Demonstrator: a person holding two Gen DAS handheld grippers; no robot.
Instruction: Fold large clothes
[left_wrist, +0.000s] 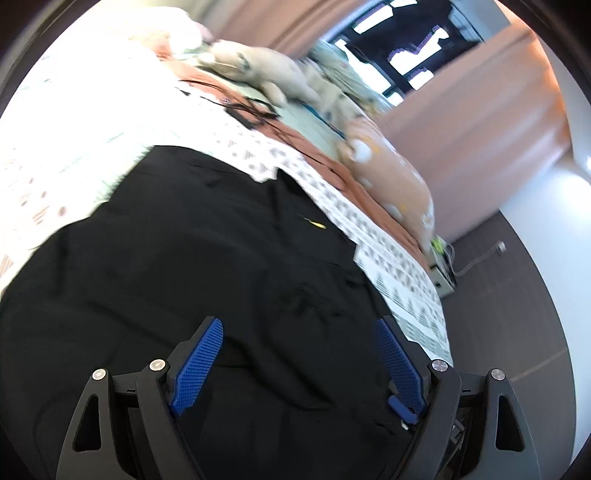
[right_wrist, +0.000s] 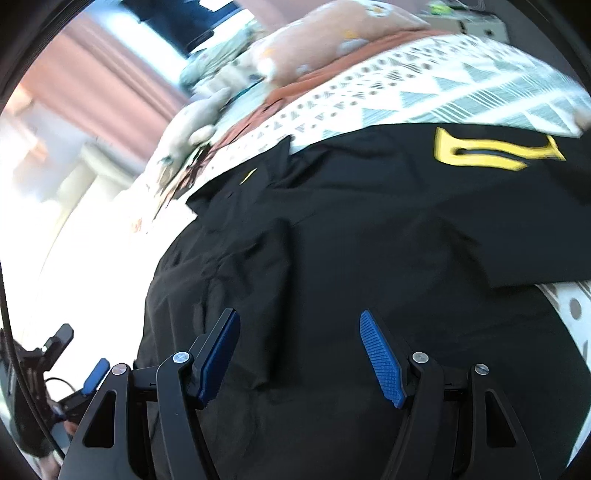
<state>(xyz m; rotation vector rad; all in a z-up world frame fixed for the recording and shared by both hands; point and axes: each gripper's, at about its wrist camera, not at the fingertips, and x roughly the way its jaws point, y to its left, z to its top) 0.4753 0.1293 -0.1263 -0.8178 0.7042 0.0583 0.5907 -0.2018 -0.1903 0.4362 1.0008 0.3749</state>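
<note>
Black shirt (right_wrist: 369, 229) with a yellow emblem (right_wrist: 495, 151) — spread on a patterned bedspread (right_wrist: 443, 92), plush toy (left_wrist: 258, 70) and orange pillow (left_wrist: 391, 173) beyond; left gripper (left_wrist: 299, 328) and right gripper (right_wrist: 299, 321) above the cloth — fingers apart, holding nothing.

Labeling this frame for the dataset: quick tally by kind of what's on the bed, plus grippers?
Black garment with yellow print: 1
Orange pillow with white spots: 1
Beige plush toys: at least 1, too blurred to separate
Grippers, both open: 2, left gripper, right gripper
Total: 5, at minimum
</note>
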